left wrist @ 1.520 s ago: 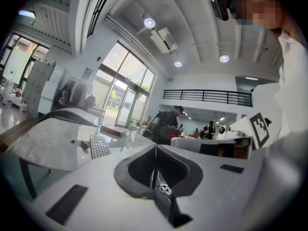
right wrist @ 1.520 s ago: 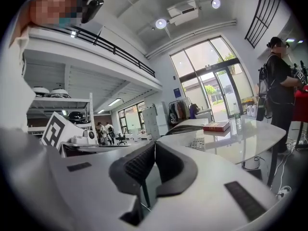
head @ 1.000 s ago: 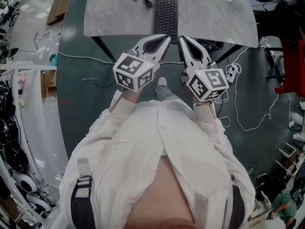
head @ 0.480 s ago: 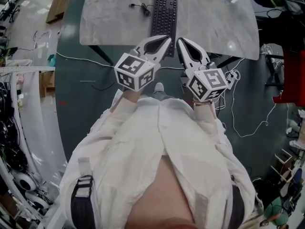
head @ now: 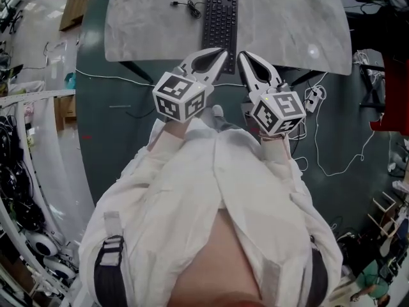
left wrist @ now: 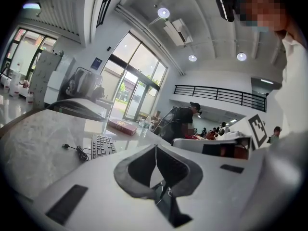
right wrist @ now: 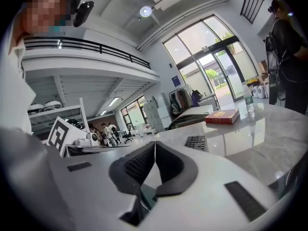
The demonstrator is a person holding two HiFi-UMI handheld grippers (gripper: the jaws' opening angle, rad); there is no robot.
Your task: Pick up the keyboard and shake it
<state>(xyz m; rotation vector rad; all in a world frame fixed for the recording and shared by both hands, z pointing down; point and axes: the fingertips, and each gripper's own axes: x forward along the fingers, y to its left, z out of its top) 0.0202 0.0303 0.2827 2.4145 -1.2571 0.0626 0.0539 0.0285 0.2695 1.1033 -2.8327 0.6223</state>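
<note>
Between the pads of the left gripper (left wrist: 155, 146) nothing is held: its 2 dark jaws are pressed together along a thin line. The right gripper (right wrist: 154, 142) is the same, with its 2 jaws closed on each other and empty. From the head view, the left gripper (head: 223, 52) and the right gripper (head: 242, 55) are side by side in front of the person's white long-sleeved shirt (head: 211, 190). Both point forward to the near edge of the grey marble-patterned table (head: 147, 24), and each one carries its white cube with black square markers behind the jaws.

The flat black computer keyboard (head: 221, 15) lies on this table, lengthways away from the person. In the head view its near end is just beyond the 2 gripper tips. In the left gripper view the keyboard (left wrist: 102, 146) is ahead and a little to the left, apart from the jaws. In the right gripper view only 1 corner of the keyboard (right wrist: 195, 142) is seen past the jaws, also untouched.

A thin black cable with a plug (head: 189, 6) lies coiled on the table just left of the keyboard. Farther back on the table are a red hardcover book (right wrist: 222, 116) and, near it, a clear plastic bottle (right wrist: 248, 105). A person in dark clothes (left wrist: 185, 121) stands behind the table. Under the table is the dark green floor (head: 108, 120), where a thin white cord (head: 332, 165) lies on the right side.
</note>
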